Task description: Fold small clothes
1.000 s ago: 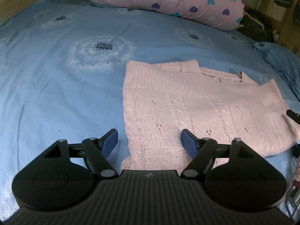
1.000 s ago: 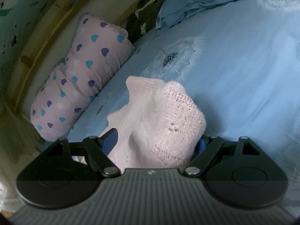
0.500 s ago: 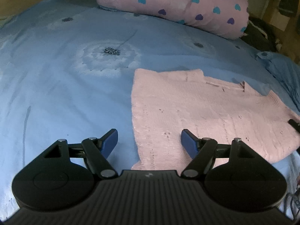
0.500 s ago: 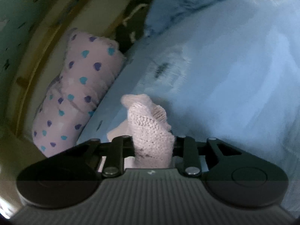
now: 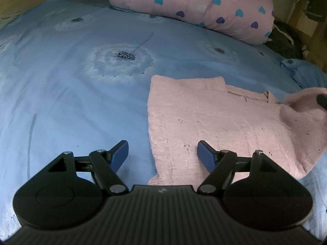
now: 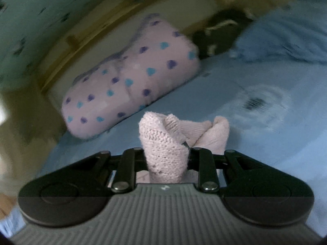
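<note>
A small pink knitted sweater (image 5: 214, 122) lies mostly flat on the blue bedsheet (image 5: 71, 94). My left gripper (image 5: 163, 153) is open, hovering over the sweater's near left edge, holding nothing. My right gripper (image 6: 166, 159) is shut on a bunched fold of the same pink sweater (image 6: 163, 143) and holds it lifted off the bed. In the left wrist view the sweater's right side (image 5: 302, 102) is raised, with a dark fingertip (image 5: 321, 100) of the right gripper at the frame edge.
A pink pillow with blue and purple hearts (image 5: 194, 4) lies along the far side of the bed; it also shows in the right wrist view (image 6: 130, 77). A crumpled blue cloth (image 6: 286, 38) and dark items (image 5: 286, 40) lie at the far right.
My right gripper closed on the sweater's edge and lifted it, swinging toward the pillow. The sweater's right side rose off the bed. My left gripper stayed open and drew back slightly.
</note>
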The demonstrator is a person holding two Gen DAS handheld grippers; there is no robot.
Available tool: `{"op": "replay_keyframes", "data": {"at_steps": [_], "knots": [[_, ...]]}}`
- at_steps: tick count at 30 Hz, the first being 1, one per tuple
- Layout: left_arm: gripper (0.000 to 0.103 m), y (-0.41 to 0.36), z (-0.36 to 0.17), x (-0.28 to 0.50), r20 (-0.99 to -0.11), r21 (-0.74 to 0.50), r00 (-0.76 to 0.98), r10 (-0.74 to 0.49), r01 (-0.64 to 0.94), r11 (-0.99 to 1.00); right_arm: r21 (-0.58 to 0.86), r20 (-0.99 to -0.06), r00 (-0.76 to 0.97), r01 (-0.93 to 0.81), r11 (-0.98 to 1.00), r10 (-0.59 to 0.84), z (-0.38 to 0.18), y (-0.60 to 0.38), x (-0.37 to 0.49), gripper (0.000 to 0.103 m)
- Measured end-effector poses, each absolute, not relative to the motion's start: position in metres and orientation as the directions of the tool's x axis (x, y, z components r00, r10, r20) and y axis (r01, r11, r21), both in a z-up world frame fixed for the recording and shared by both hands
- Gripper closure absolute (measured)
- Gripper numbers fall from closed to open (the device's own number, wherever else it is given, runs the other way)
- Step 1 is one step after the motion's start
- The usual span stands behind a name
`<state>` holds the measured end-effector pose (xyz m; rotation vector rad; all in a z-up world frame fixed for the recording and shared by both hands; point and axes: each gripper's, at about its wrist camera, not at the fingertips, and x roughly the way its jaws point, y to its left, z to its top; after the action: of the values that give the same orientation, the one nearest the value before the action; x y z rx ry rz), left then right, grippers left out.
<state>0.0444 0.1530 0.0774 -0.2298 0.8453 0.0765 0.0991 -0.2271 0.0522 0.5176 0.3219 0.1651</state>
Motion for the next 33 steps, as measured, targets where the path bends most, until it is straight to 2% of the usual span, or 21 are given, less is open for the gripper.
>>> {"op": "replay_keyframes", "data": {"at_steps": [5,12,15,17,20,25,27,30,33], "knots": [[0.024,0.156,0.077,0.044,-0.749,-0.175,0.662,-0.023,-0.165,0.971,0.352,-0.286,0.913,-0.183,0.918,0.291,0.057,-0.18,0.103,0.076],[0.024,0.162,0.077,0.043,-0.751,-0.183,0.66,-0.02,-0.18,0.966,0.197,-0.431,0.833,-0.289,0.937,0.348,0.028,-0.124,0.109,0.076],[0.024,0.164,0.077,0.043,-0.75,-0.187,0.661,-0.017,-0.187,0.965,0.101,-0.444,0.828,-0.333,0.938,0.342,0.02,-0.108,0.104,0.076],[0.024,0.165,0.077,0.043,-0.749,-0.189,0.662,-0.016,-0.191,0.963,0.077,-0.442,0.829,-0.344,0.936,0.341,0.019,-0.104,0.101,0.076],[0.024,0.168,0.078,0.042,-0.747,-0.195,0.665,-0.014,-0.199,0.96,0.144,-0.44,0.828,-0.318,0.937,0.348,0.023,-0.113,0.107,0.077],[0.024,0.181,0.082,0.041,-0.736,-0.219,0.677,-0.008,-0.227,0.949,0.341,-0.389,0.853,-0.218,0.914,0.348,0.042,-0.132,0.12,0.077],[0.024,0.19,0.084,0.04,-0.732,-0.231,0.682,0.0,-0.248,0.941,0.37,-0.346,0.867,-0.226,0.901,0.359,0.057,-0.128,0.12,0.077],[0.024,0.205,0.087,0.037,-0.724,-0.258,0.69,0.012,-0.287,0.922,0.357,-0.268,0.873,-0.304,0.883,0.409,0.077,-0.108,0.108,0.077],[0.024,0.218,0.088,0.035,-0.718,-0.283,0.696,0.022,-0.32,0.904,0.231,-0.206,0.826,-0.481,0.846,0.525,0.075,-0.068,0.083,0.077]]}}
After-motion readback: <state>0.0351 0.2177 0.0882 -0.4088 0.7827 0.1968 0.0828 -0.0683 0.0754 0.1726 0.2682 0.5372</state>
